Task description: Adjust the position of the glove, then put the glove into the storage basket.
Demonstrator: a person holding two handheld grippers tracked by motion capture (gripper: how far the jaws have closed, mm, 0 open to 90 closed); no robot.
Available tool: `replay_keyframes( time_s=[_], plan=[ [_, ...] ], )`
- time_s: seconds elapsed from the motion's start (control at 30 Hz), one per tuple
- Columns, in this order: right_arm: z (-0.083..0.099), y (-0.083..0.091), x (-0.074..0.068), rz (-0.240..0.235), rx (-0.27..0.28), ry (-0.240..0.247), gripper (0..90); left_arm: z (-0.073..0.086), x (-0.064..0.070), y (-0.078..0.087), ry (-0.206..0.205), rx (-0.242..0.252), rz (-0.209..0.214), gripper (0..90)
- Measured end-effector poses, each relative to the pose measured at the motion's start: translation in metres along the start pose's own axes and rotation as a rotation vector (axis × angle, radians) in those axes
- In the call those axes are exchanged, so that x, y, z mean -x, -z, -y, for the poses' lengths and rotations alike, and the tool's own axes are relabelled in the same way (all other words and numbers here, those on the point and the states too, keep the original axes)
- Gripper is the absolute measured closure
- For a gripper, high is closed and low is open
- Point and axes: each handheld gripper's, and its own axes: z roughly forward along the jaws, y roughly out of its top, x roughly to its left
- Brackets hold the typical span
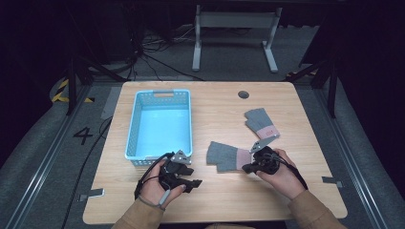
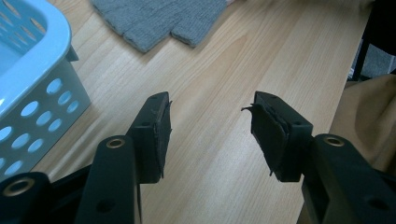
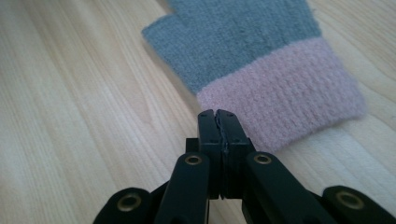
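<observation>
Both grippers rest low over the wooden table (image 1: pixel 219 191): our left gripper (image 2: pixel 210 123) has its jaws spread wide with nothing between them, our right gripper (image 3: pixel 217 122) has its jaws pressed together, empty, just beside the pink cuff of the near glove (image 3: pixel 261 60). We count two gloves; the far glove (image 1: pixel 261 123) lies apart. One blue basket (image 1: pixel 135 129) stands at the left
</observation>
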Motion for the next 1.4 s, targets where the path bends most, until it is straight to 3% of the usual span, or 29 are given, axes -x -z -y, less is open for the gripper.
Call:
replay_keyframes(
  time_s=[0.37,0.47,0.67,0.87,1.03,1.17,1.3,1.4],
  plan=[
    [0.004,0.003,0.012,0.037,0.032,-0.033,90.0,-0.001,0.001,-0.002,0.001,-0.002,0.004,48.0],
    [0.007,0.011,0.009,0.022,0.065,-0.03,89.8,-0.002,0.002,0.0,-0.006,-0.002,0.004,47.8],
    [0.012,0.032,0.012,0.056,0.149,-0.059,76.6,-0.005,-0.002,0.002,-0.005,0.008,0.01,47.7],
    [0.018,0.049,0.018,0.088,0.204,-0.107,72.1,-0.008,0.001,-0.001,-0.016,0.006,0.018,47.7],
    [0.019,0.059,0.026,0.109,0.252,-0.143,68.2,-0.008,0.0,-0.001,-0.018,0.001,0.017,47.7],
    [0.016,0.068,0.039,0.129,0.289,-0.2,62.4,-0.007,0.001,0.0,-0.013,0.003,0.011,47.6],
    [0.009,0.074,0.05,0.155,0.283,-0.217,61.4,-0.007,0.001,0.001,-0.008,0.004,0.008,47.6],
    [-0.001,0.077,0.067,0.18,0.283,-0.236,58.6,-0.006,0.001,0.001,-0.006,0.004,0.006,47.6]
  ],
)
